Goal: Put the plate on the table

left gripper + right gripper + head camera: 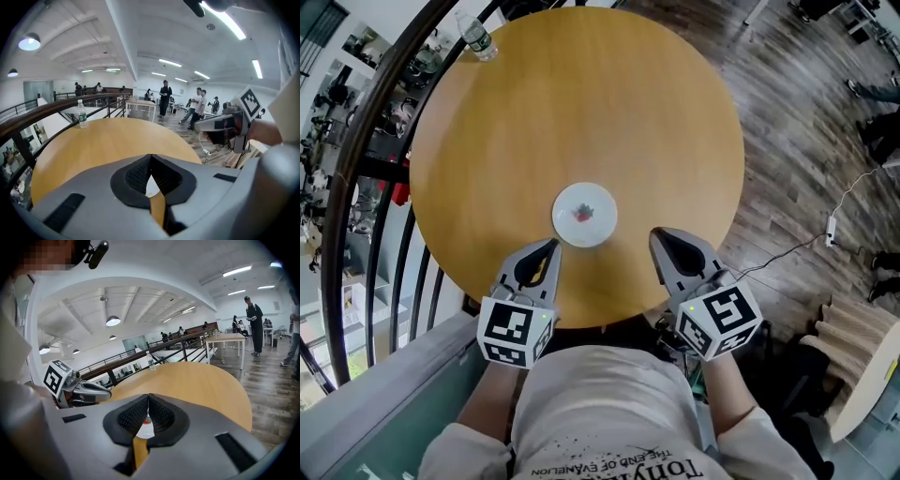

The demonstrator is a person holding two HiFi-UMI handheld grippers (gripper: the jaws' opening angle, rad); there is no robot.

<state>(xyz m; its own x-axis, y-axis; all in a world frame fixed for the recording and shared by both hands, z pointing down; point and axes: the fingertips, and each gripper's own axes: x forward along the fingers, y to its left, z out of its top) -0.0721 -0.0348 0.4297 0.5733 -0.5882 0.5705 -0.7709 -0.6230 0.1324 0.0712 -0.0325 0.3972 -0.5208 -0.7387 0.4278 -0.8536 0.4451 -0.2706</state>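
From the head view, the plate sits flat on the round wooden table, toward its near edge. It lies between the left tongs and the right tongs, just ahead of their tips and touching neither. The task looks done, so the main risk now is a careless pull-back: a tip sweeping inward could clip the rim and skate the plate toward the near edge. A water bottle stands at the far left edge, well apart and unlikely to matter.

In the left gripper view, the left tongs' ribbed pads are pressed together with nothing between them. A sliver of the white plate shows through the gap below where they meet, low and close ahead — close enough that a forward nudge would shove it.

In the right gripper view, the right tongs are likewise pressed together and empty. The plate shows beyond them as small, white and shallow, with a red mark at its centre. It looks light and smooth, and I judge it would slide easily on the polished wood.
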